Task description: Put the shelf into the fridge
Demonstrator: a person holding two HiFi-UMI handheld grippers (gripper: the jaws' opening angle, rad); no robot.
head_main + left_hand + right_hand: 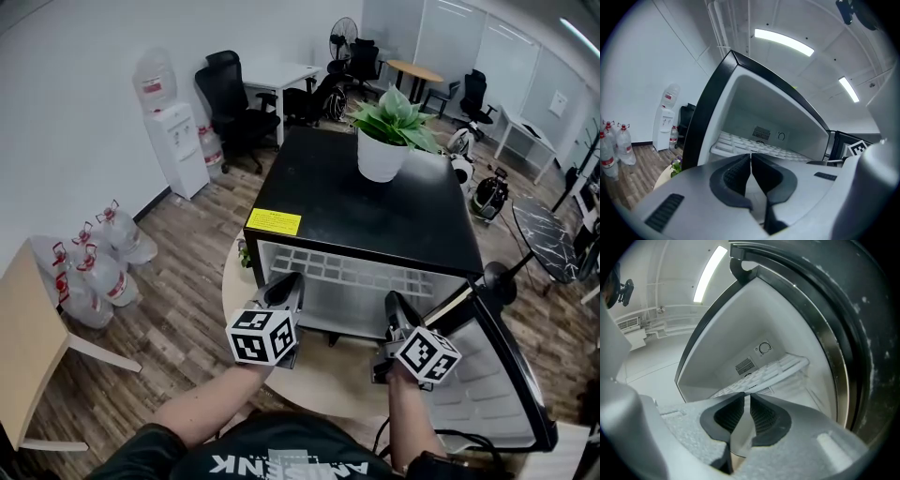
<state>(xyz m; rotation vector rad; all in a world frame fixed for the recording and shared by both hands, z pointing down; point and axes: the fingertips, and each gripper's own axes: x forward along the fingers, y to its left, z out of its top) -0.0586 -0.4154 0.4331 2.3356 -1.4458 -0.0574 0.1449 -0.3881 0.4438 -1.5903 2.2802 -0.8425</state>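
Observation:
A black mini fridge (366, 202) stands on a round table, its door (511, 375) swung open to the right. The white grid shelf (352, 269) lies level in the upper part of the white cavity. My left gripper (286, 284) is at the shelf's front left edge and my right gripper (393, 305) is at its front right. In the left gripper view the jaws (750, 157) are closed on the thin front rim of the shelf (740, 145). In the right gripper view the jaws (746, 397) pinch a white strip of the shelf (776, 370), which runs back toward the rear wall vent.
A potted plant (389, 136) sits on the fridge top. The round table (232, 286) juts out at the fridge's left. Water bottles (94, 267) lie on the floor at left, a water dispenser (176, 136) stands by the wall, and a wooden table (28, 347) is near left.

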